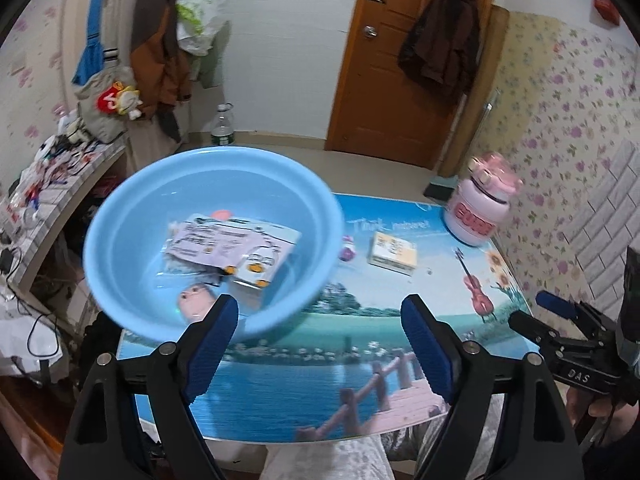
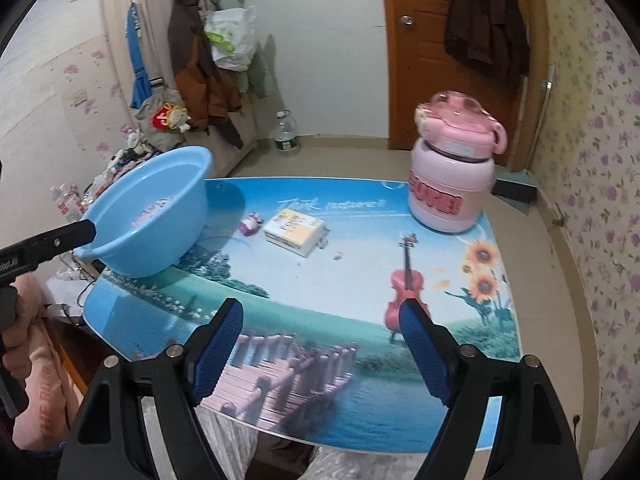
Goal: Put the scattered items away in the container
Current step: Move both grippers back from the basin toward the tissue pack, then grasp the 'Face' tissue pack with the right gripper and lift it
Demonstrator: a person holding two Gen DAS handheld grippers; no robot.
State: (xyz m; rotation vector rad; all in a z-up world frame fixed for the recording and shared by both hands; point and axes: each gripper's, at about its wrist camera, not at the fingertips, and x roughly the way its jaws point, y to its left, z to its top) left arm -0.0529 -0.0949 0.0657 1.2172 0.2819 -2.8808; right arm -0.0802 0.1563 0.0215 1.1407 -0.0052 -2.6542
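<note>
A light blue basin (image 1: 132,216) (image 2: 168,196) stands at the table's left edge, partly past it, and looks blurred in the left wrist view. It holds flat printed packets (image 1: 224,240) and a pink face toy (image 1: 194,300). My left gripper (image 1: 320,304) is open. Its left finger (image 1: 216,320) (image 2: 86,232) overlaps the basin's near rim, while the other finger is over the table. On the table lie a yellow-white box (image 1: 394,256) (image 2: 294,230) and a small purple-white toy (image 1: 347,249) (image 2: 250,224). My right gripper (image 2: 320,306) (image 1: 532,310) is open and empty above the near table.
A pink lidded jar (image 1: 480,208) (image 2: 452,176) stands at the table's far right corner. The glass table (image 2: 360,420) carries a landscape print. A cluttered shelf (image 1: 60,184) is on the left. A water bottle (image 2: 286,136) stands on the floor, and coats hang by the door.
</note>
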